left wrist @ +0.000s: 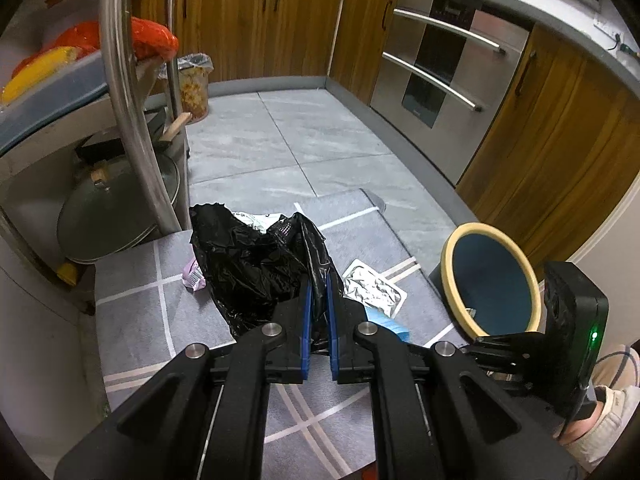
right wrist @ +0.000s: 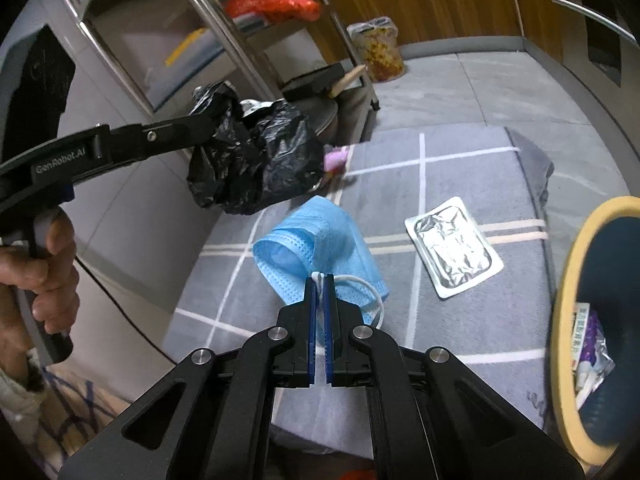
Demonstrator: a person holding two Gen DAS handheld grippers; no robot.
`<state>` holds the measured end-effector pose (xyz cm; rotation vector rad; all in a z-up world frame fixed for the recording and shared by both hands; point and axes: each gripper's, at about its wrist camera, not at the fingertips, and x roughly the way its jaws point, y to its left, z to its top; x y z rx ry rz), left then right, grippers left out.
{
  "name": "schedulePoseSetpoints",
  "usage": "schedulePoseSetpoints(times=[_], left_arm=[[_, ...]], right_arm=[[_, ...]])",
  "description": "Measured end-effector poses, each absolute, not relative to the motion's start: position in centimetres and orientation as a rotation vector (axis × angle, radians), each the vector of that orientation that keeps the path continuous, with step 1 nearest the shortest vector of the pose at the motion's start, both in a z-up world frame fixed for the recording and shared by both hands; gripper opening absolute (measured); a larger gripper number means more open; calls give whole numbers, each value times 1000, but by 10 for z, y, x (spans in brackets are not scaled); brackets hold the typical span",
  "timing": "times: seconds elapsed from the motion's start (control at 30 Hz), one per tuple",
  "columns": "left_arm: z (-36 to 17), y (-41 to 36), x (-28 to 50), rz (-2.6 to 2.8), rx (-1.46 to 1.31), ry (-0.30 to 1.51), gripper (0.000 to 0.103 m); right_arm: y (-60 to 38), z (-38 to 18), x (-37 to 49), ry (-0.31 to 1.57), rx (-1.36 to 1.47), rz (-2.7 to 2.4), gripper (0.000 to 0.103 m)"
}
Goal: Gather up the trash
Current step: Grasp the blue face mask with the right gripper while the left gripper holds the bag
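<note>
The black trash bag [left wrist: 256,264] hangs crumpled from the left gripper [left wrist: 319,286], its blue pads clamped on a fold of the plastic. The right gripper [right wrist: 319,280] is pinched shut on the white ear loop of a blue face mask [right wrist: 316,244] lying on the grey checked mat [right wrist: 460,168]. Just beside the mask lies a silver foil packet [right wrist: 454,248]; a pink wrapper [right wrist: 335,160] sits near the bag. The yellow-rimmed bin [right wrist: 568,280] stands at the mat's right edge. Beyond the mat, grey floor tiles [left wrist: 280,148] run open to the wooden cabinets [left wrist: 256,20] and oven [left wrist: 440,76]; a steel rack [left wrist: 120,80] crowds the left.
</note>
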<state>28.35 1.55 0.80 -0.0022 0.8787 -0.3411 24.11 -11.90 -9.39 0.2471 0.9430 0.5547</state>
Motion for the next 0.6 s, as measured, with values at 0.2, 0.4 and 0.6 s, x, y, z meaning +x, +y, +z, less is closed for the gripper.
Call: schedulePoseSetpoints(times=[0.2, 0.4, 0.6], left_arm=[[20, 20, 276, -342, -23, 853, 6], [25, 8, 273, -365, -19, 845, 6], [26, -23, 275, -427, -17, 856, 6]], right_arm=[[-141, -80, 229, 903, 255, 499, 4], [-170, -68, 215, 858, 254, 426, 4], [-204, -56, 204, 810, 287, 342, 4]])
